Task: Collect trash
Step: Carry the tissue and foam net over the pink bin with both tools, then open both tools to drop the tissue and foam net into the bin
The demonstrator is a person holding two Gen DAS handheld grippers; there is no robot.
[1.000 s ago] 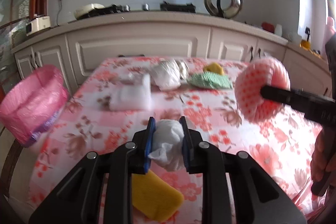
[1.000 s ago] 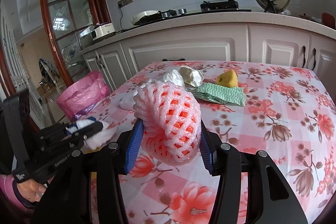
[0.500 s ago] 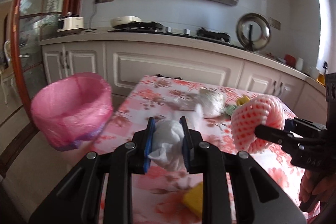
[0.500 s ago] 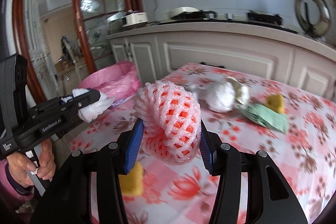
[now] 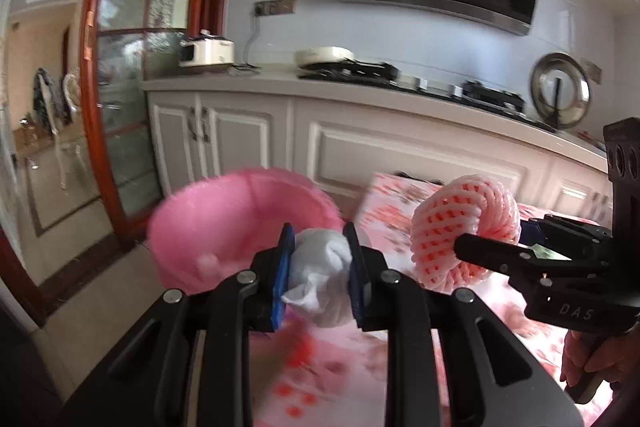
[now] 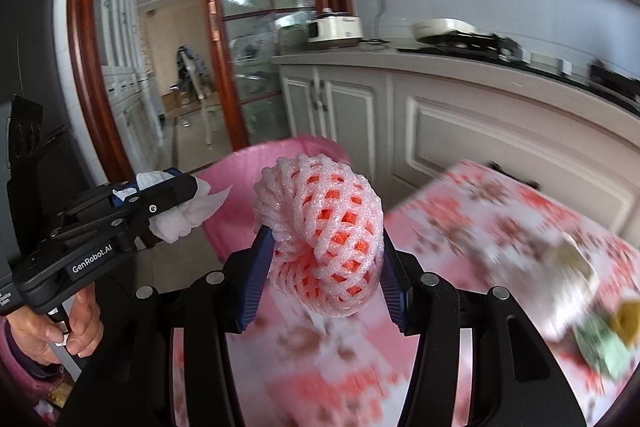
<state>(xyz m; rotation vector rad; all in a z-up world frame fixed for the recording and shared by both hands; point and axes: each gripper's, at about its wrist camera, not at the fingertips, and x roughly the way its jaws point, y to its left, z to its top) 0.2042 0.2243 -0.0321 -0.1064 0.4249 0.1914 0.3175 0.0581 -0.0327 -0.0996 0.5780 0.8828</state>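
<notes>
The left claw (image 5: 318, 269) is clamped on a crumpled white tissue wad (image 5: 320, 277), its blue pads pressing both sides of the wad. The right claw (image 6: 324, 263) is clamped on a pink foam fruit net (image 6: 320, 235), rolled into a ball and seated between its blue pads. In the left wrist view the tissue wad sits in front of the pink-lined trash bin (image 5: 236, 223), which stands on the floor just beside the corner of the tabletop (image 5: 400, 195) with its red floral cloth. In the right wrist view the bin's pink rim shows directly behind the foam net. Legible writing: "GenRobot.AI" in white on the side of the left claw body, seen from the right wrist; "DAS" on the right claw housing, seen from the left wrist. A person's hand (image 6: 60, 327) grips the left handle. Blurred items on the tabletop at the right edge cannot be identified.
</notes>
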